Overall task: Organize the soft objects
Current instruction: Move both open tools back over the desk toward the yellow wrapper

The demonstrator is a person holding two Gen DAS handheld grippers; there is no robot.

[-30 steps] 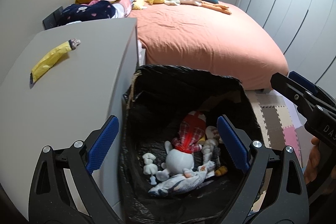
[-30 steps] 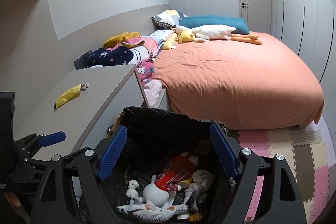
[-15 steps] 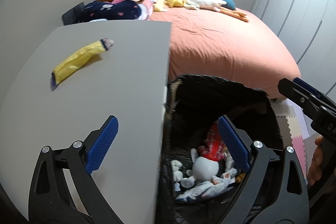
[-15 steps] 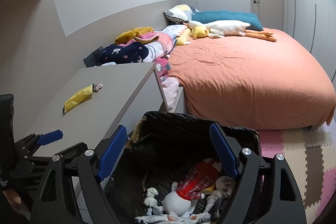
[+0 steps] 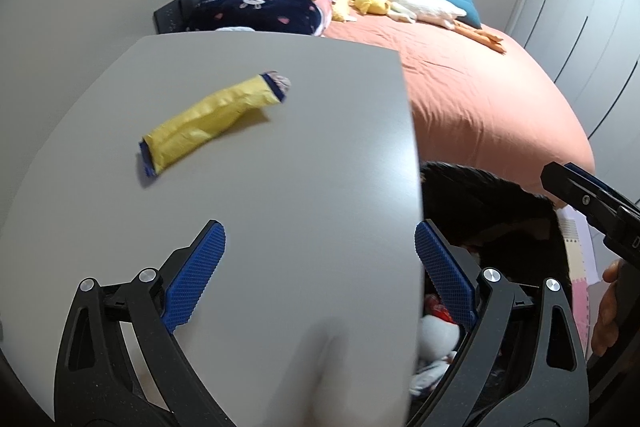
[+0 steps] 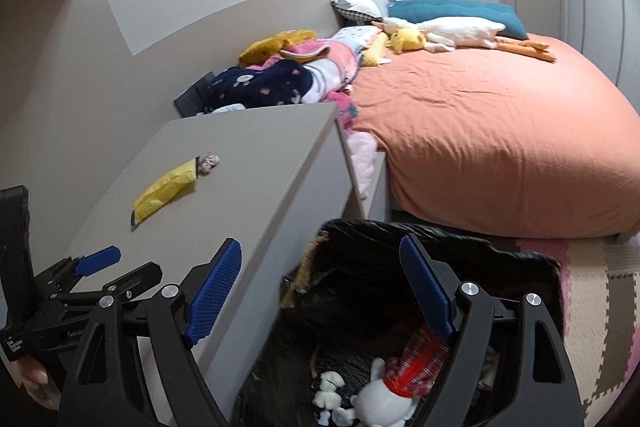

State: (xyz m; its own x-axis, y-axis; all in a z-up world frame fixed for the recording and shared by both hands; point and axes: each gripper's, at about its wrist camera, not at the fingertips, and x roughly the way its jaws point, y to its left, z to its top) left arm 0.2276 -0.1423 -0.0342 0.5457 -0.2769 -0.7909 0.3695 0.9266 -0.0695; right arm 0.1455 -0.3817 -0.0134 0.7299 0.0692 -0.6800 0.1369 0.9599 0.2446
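Left gripper [image 5: 320, 259] spread wide, empty, over grey cabinet top [image 5: 280, 187]; yellow sock [image 5: 208, 119] ahead. Right gripper [image 6: 320, 287] spread, empty, above bin [image 6: 500, 255].

Left wrist view: grey cabinet top [image 5: 280, 207] is covering most of the black-lined bin [image 5: 500, 211] — only a sliver of soft toys [image 5: 434, 339] is showing, can't ID them. A pale blurred smear is sitting at the bottom edge, unclear what. Right gripper [image 5: 588, 203] is getting cut off by the frame edge, w/ only part of a hand [image 5: 606, 311] showing.

Right wrist view: white plush [image 6: 380, 399] is running off the bottom edge — the gripper's own finger is hiding part of the plaid toy [image 6: 416, 367]. Left gripper [image 6: 96, 259] is only partly in frame.
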